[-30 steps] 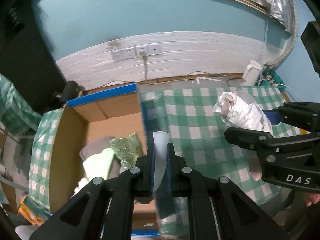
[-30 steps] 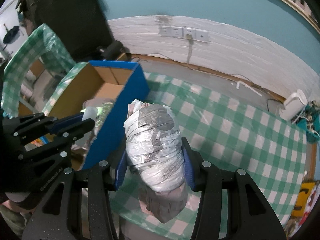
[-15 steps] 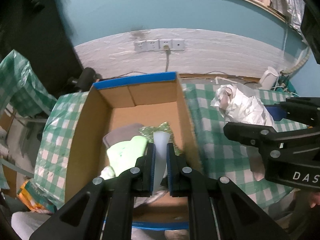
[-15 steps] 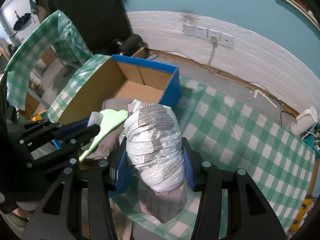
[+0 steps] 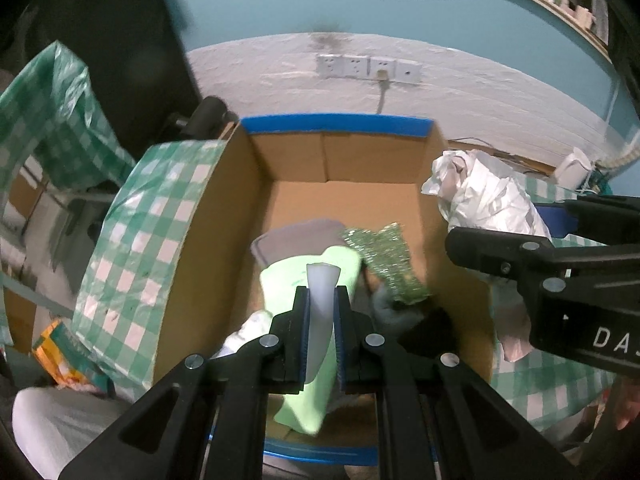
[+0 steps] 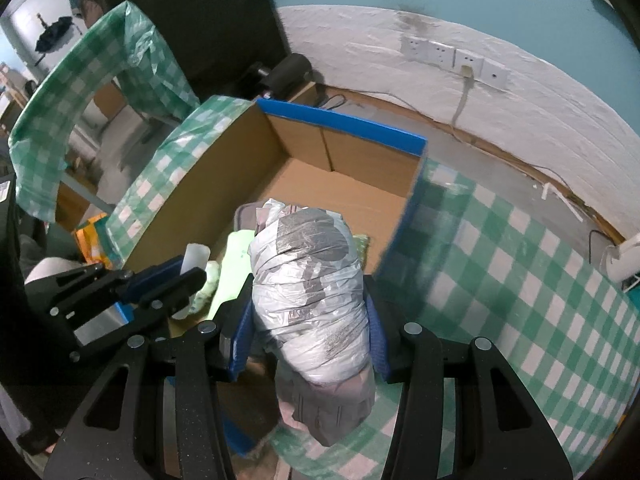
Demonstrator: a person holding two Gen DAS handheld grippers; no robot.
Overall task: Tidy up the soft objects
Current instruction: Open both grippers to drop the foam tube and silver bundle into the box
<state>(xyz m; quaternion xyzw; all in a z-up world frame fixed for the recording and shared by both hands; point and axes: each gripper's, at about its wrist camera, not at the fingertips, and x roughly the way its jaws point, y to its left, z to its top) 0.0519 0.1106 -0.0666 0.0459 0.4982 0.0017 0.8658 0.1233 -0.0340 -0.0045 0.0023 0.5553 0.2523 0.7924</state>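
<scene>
Cardboard box with blue-taped rims sits open on the green-and-white checked tablecloth, and both grippers hang over it. Left gripper has its jaws drawn in close on a thin white foam-like piece that stands upright between the blue pads, above the near half of the box. Beneath it in the box lie a pale green soft item, a grey fabric piece behind that, and a glittery green scouring pad towards the right wall. Right gripper holds its jaws wide apart around a bulky bundle wrapped in white plastic, pads pressed to either side; grey cloth hangs out of the bundle's lower end. In the right wrist view the bundle hangs above the box's near right corner, partly over the box interior and partly over the tablecloth. On the white lower wall behind runs a row of wall sockets.
</scene>
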